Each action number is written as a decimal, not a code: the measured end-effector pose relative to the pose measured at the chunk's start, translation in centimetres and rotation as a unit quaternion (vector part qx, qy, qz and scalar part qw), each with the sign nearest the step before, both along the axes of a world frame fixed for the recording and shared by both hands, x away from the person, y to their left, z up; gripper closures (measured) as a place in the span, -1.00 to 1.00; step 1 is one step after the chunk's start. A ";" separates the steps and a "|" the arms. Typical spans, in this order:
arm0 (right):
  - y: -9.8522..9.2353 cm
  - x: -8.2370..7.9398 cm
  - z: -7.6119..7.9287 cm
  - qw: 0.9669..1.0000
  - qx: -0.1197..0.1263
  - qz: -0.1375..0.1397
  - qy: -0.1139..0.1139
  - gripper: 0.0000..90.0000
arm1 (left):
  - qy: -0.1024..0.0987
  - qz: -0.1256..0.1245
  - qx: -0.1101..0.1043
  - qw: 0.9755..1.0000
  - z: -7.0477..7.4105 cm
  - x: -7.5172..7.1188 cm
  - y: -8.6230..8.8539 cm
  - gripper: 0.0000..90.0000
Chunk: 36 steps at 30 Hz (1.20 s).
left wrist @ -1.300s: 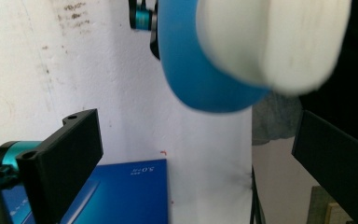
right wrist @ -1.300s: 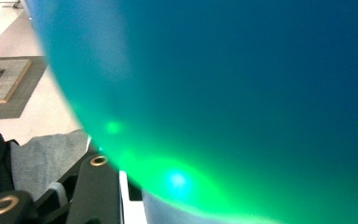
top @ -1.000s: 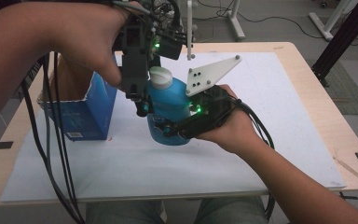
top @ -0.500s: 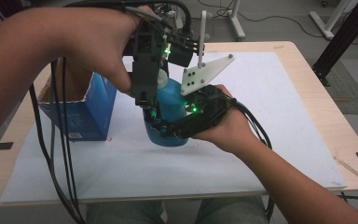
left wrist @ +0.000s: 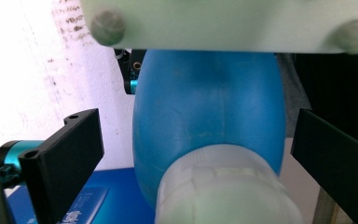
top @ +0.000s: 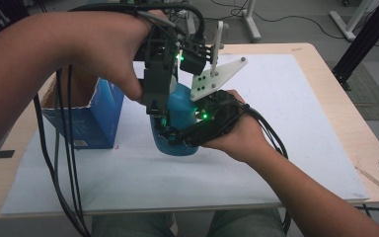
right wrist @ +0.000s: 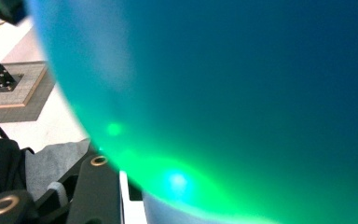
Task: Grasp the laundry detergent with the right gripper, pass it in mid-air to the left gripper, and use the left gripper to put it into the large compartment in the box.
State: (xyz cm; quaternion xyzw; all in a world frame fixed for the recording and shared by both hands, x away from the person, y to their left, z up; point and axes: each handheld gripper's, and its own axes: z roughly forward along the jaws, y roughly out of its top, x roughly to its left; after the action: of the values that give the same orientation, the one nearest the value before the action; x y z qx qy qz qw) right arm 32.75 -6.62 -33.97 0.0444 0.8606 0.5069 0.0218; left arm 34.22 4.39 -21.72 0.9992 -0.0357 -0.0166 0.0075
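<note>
A blue plastic bottle stands near the middle of the white board that covers the wooden table, just right of an open blue cardboard box; its body is smooth, rounded and egg-like, swelling toward the base, and in the left gripper view a faint mould seam crosses the glossy wall; a ribbed, whitish screw cap tops its neck, so the long axis runs about upright and the cap end points up toward the camera of the left gripper; that gripper comes down from above, its two flat black jaws standing apart on either side of the cap with clear gaps, touching nothing, so it is open and holds nothing; the right gripper reaches in level from the right and is clamped on the lower body of the bottle, whose blue wall, washed by a green glow, presses close against its camera; a pale three-cornered plate, matte and drilled with small holes, rises above the right gripper.
</note>
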 end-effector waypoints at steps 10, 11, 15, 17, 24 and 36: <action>0.1 0.1 -0.1 1.000 0.000 0.001 0.005 0.03 | -0.005 0.000 0.002 1.000 -0.2 0.0 -0.1 -0.81; 0.1 0.1 -0.1 1.000 -0.001 0.000 0.005 0.03 | -0.006 0.001 0.001 1.000 -0.2 0.0 -0.2 -0.81; 0.2 0.1 -0.1 1.000 -0.002 0.002 0.006 0.03 | -0.010 0.001 0.002 1.000 -0.1 0.0 -0.2 -0.73; 0.2 0.1 -0.1 1.000 -0.002 0.002 0.007 0.03 | -0.011 0.001 0.003 1.000 -0.2 0.0 -0.3 -0.71; 0.1 0.1 -0.1 1.000 0.000 0.001 0.008 0.03 | -0.017 0.004 0.009 1.000 -0.3 0.0 -0.4 -0.67; 0.2 0.2 -0.2 1.000 0.000 0.000 0.011 0.03 | -0.019 0.002 0.010 1.000 -0.4 0.0 -0.4 -0.52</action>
State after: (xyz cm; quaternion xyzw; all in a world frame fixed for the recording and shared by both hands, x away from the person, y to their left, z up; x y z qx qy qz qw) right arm 32.94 -6.47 -34.14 0.0498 0.8606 0.5066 0.0128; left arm 34.20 3.96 -22.13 0.9994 -0.0340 0.0020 -0.0032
